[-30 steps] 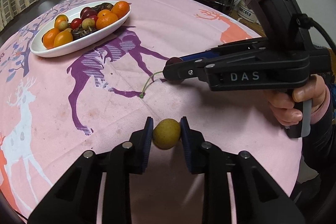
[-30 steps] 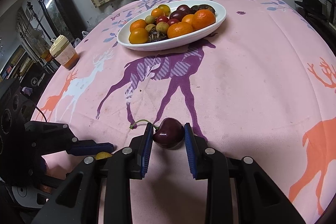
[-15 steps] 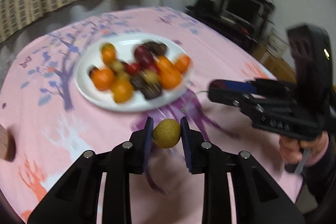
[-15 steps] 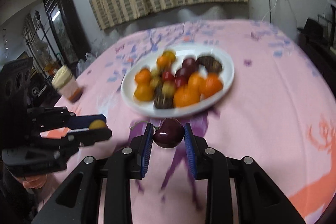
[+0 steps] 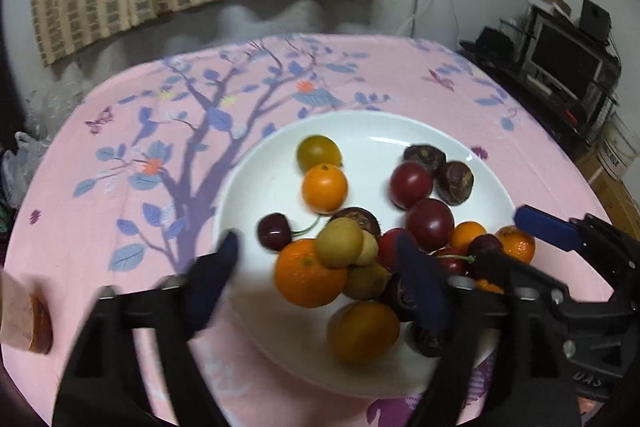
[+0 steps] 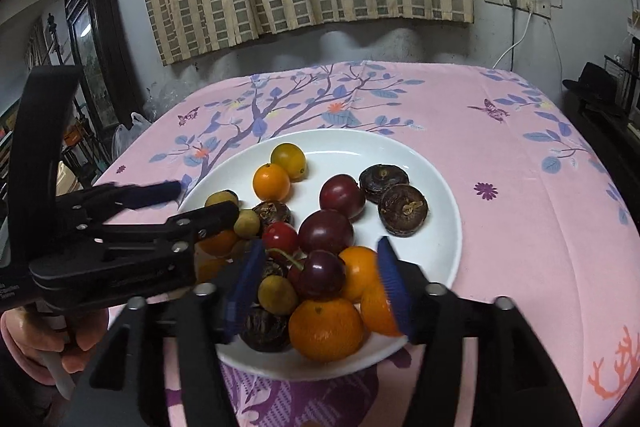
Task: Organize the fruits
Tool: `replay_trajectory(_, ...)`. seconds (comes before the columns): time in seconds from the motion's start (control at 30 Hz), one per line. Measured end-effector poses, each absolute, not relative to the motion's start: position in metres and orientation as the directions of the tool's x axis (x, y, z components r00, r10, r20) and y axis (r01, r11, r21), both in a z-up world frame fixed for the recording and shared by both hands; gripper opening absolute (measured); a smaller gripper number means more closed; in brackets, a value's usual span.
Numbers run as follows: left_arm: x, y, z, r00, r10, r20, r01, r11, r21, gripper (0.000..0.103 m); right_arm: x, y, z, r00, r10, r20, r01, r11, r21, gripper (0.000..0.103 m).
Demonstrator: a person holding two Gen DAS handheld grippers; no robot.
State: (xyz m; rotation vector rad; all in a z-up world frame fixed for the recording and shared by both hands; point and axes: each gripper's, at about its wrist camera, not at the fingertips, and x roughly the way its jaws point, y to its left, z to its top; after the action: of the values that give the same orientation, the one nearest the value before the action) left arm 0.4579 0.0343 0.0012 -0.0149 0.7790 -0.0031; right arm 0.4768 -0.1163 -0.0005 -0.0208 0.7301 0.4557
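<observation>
Both tools hang nose-down over the white plate (image 6: pixel 440 195) on the pink-clothed counter (image 6: pixel 520 155), presumably because the plate is where the loose fruit is being gathered. Left tool (image 5: pixel 320 263): jaws have just been opening and now stand wide apart, blurred; the small yellow-green fruit (image 5: pixel 338 242) sits between them, untouched, on the heap against an orange (image 5: pixel 310 273). Right tool (image 6: pixel 320 277): jaws have likewise just been opening, pads clear on both sides of the dark cherry (image 6: pixel 322 273), which rests on the pile at the plate's near side.
</observation>
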Motion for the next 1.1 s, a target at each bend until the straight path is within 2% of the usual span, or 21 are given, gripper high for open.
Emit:
replay_trajectory(0.03, 0.450, 0.036, 0.005, 0.728, 0.001, -0.685, -0.011, 1.000, -0.010, 0.092, 0.469, -0.116, 0.002, 0.659, 0.381, -0.648, -0.410, 0.905, 0.115, 0.077)
replay_trajectory(0.1, 0.429, 0.039, 0.012, 0.733, 0.001, -0.680, -0.002, 1.000, -0.002, 0.093, 0.454, -0.117, 0.007, 0.671, 0.364, -0.646, -0.411, 0.908, 0.085, 0.093)
replay_trajectory(0.17, 0.404, 0.045, 0.016, 0.735, -0.013, -0.678, 0.005, 1.000, -0.014, 0.094, 0.428, -0.120, 0.013, 0.690, 0.353, -0.631, -0.414, 0.909, 0.056, 0.099)
replay_trajectory(0.23, 0.377, 0.051, 0.018, 0.743, -0.006, -0.670, -0.010, 1.000, -0.020, 0.098, 0.404, -0.121, 0.016, 0.710, 0.341, -0.616, -0.420, 0.907, 0.019, 0.099)
replay_trajectory(0.4, 0.313, 0.062, 0.015, 0.731, -0.001, -0.683, -0.041, 0.998, -0.046, 0.098, 0.350, -0.128, 0.010, 0.698, 0.352, -0.623, -0.456, 0.890, -0.008, 0.099)
replay_trajectory(0.53, 0.273, 0.065, -0.002, 0.731, 0.057, -0.680, -0.087, 0.996, -0.010, 0.098, 0.322, -0.139, 0.002, 0.709, 0.332, -0.622, -0.440, 0.898, -0.023, 0.099)
replay_trajectory(0.67, 0.260, 0.069, -0.018, 0.718, 0.057, -0.694, -0.077, 0.997, 0.002, 0.098, 0.307, -0.147, -0.007, 0.685, 0.355, -0.636, -0.449, 0.893, 0.015, 0.099)
replay_trajectory(1.1, 0.257, 0.063, -0.020, 0.709, 0.061, -0.703, -0.065, 0.998, 0.020, 0.098, 0.298, -0.139, -0.008, 0.713, 0.308, -0.630, -0.449, 0.891, -0.072, 0.099)
